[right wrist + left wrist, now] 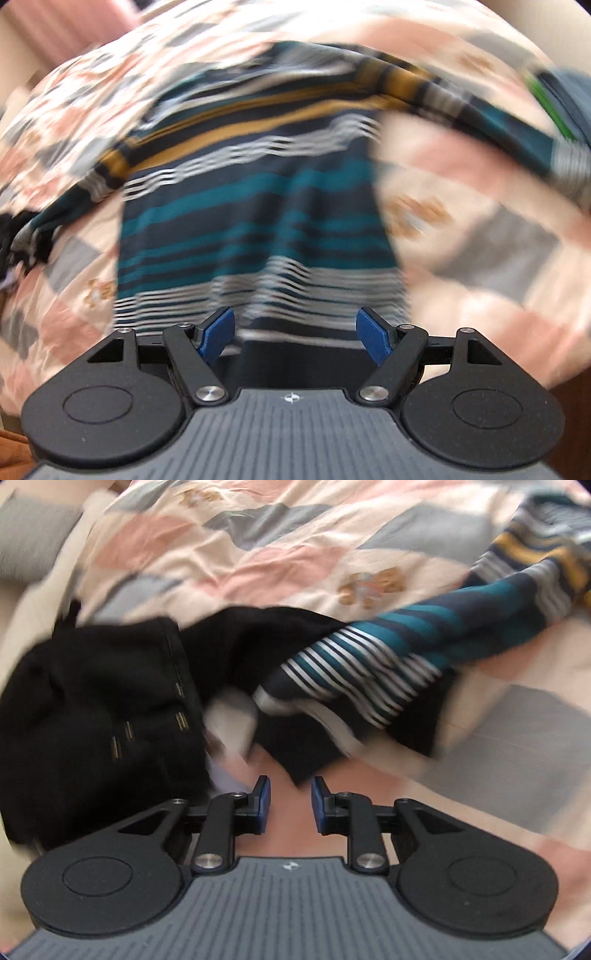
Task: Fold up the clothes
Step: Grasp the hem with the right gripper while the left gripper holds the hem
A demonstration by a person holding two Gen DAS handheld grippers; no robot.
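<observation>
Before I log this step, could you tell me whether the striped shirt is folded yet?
Not folded: the striped shirt lies loosely spread on the patterned bedspread, one part trailing onto the black garment.

The right gripper [295, 334] hangs with jaws wide apart over a striped shirt [255, 221] spread on the patterned bedspread [480, 236]; a sleeve trails toward two o'clock.

Motion blur smears the striped shirt [258, 206] and patterned bedspread [480, 258]; the black garment [92, 709] is cut off leftward.
</observation>
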